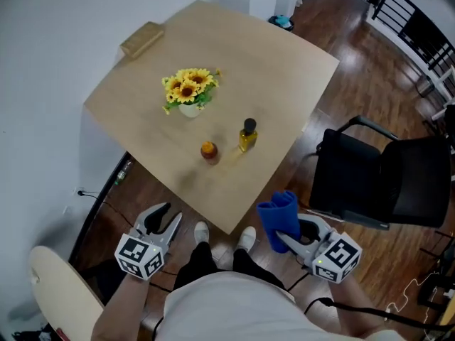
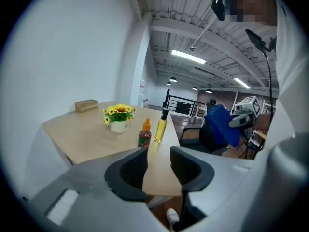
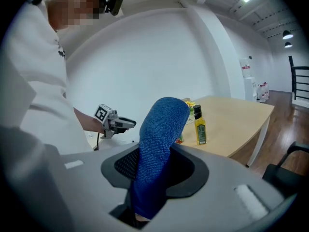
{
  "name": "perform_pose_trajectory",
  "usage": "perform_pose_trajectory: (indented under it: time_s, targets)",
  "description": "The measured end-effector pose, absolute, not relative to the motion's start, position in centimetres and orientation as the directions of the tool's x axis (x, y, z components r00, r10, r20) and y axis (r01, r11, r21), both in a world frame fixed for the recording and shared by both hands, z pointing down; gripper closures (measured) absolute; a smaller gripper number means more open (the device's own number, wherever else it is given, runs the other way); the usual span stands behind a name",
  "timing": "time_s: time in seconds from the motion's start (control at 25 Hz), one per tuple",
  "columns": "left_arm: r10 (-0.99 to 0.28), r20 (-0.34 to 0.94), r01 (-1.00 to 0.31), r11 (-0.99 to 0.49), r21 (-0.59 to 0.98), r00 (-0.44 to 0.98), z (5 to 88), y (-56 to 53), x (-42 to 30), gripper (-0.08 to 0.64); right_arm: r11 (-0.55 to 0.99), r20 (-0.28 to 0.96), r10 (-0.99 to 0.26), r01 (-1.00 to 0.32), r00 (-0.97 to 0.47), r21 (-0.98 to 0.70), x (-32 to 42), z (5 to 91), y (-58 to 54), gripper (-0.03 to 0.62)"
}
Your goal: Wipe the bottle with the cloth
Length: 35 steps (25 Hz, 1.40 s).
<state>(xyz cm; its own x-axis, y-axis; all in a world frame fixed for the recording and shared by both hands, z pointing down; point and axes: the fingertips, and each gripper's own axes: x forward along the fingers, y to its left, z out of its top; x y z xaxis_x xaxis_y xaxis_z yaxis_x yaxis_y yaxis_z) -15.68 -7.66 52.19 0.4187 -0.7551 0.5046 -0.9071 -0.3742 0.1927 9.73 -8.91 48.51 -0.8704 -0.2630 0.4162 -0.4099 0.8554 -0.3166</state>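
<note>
wiping had not begun: right hand-held gripper [image 1: 295, 234] clamped the blue cloth [image 1: 279, 215], left hand-held gripper [image 1: 167, 219] stood open and empty, yellow bottle [image 1: 247, 135] sat untouched on the tabletop [image 1: 270, 69] (both well short of it).

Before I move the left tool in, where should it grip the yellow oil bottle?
Probably the straight mid-body of the yellow oil bottle, below the narrow neck, since it stands upright. Come in level from the near table edge, right of the small sauce bottle beside it. The left tool is open and empty.
</note>
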Motion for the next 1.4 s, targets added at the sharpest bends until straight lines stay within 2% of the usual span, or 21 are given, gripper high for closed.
perform_pose_trajectory:
  time_s: [0.16,0.32,0.52,0.68,0.8,1.08,1.4]
  targets:
    - [-0.686,0.529,-0.863,-0.443,0.243,0.500,51.7,-1.7,-12.3,0.400,0.868,0.405,-0.246,-0.386,-0.880,-0.311,8.4,48.4,-7.7,0.451]
    - [-0.690,0.464,-0.831,-0.488,0.268,0.555,49.7,1.1,-10.7,0.400,0.876,0.391,-0.266,-0.390,-0.881,-0.284,7.1,46.9,-5.6,0.451]
    - [-0.738,0.350,-0.815,-0.494,0.303,0.578,46.5,4.2,-12.4,0.400,0.866,0.393,-0.315,-0.431,-0.864,-0.253,5.6,45.2,-1.4,0.451]
    - [-0.750,0.317,-0.807,-0.478,0.347,0.580,45.7,9.0,-14.4,0.400,0.855,0.394,-0.364,-0.470,-0.844,-0.217,4.4,43.6,3.5,0.451]
    - [-0.728,0.288,-0.776,-0.525,0.349,0.622,45.5,12.6,-14.7,0.400,0.830,0.398,-0.411,-0.517,-0.820,-0.208,3.9,42.9,7.7,0.451]
    - [-0.650,0.246,-0.685,-0.604,0.408,0.719,46.2,18.5,-12.5,0.416,0.787,0.434,-0.458,-0.581,-0.776,-0.209,5.0,42.6,16.5,0.449]
    - [-0.648,0.250,-0.689,-0.619,0.379,0.719,44.9,21.7,-8.9,0.416,0.793,0.379,-0.488,-0.581,-0.786,-0.184,7.4,41.2,20.6,0.449]
